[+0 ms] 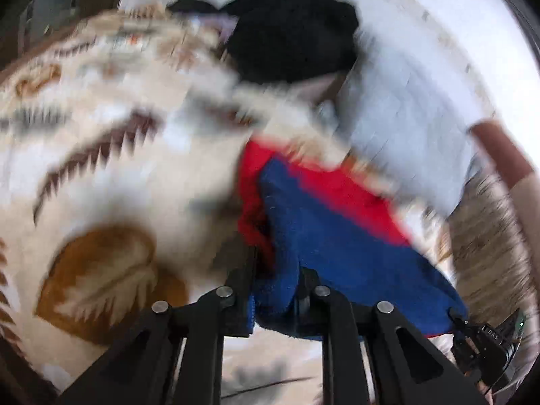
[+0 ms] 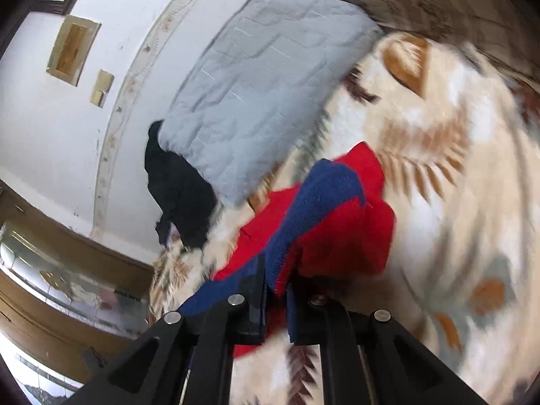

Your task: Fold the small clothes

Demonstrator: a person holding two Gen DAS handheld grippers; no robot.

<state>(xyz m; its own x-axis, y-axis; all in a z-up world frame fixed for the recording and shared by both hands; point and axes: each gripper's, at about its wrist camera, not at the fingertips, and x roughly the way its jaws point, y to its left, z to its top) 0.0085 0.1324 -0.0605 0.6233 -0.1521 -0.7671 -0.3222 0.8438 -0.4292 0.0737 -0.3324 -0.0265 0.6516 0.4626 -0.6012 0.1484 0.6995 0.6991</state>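
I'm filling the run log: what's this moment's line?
left gripper: shut on red-and-blue garment | right gripper: same | surface: patterned blanket

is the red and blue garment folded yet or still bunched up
Still bunched, not folded flat. The red and blue garment hangs crumpled, pinched by both the left gripper and right gripper, partly lifted off the patterned blanket.
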